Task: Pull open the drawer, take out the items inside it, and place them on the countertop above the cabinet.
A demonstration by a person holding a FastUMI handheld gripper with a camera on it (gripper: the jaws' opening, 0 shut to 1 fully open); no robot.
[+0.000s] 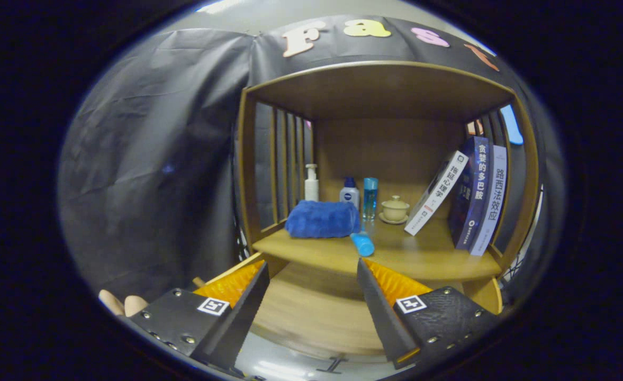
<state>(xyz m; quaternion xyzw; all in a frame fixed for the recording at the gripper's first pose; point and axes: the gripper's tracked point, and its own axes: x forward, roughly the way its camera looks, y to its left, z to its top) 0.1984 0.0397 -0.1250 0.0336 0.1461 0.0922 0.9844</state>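
Hovering with its fingers spread and empty, the gripper (pixel 311 296) sits over the open wooden drawer (pixel 311 317), which looks bare inside, while the fluffy blue towel (pixel 322 218) and small blue tube (pixel 362 244) already lie on the wooden countertop (pixel 422 259), so probably nearly done.

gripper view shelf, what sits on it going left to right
White pump bottle → blue towel → white bottle with blue cap → clear blue bottle → lidded cup on saucer → leaning white book → dark blue book → light book. The open fingers hover in front.
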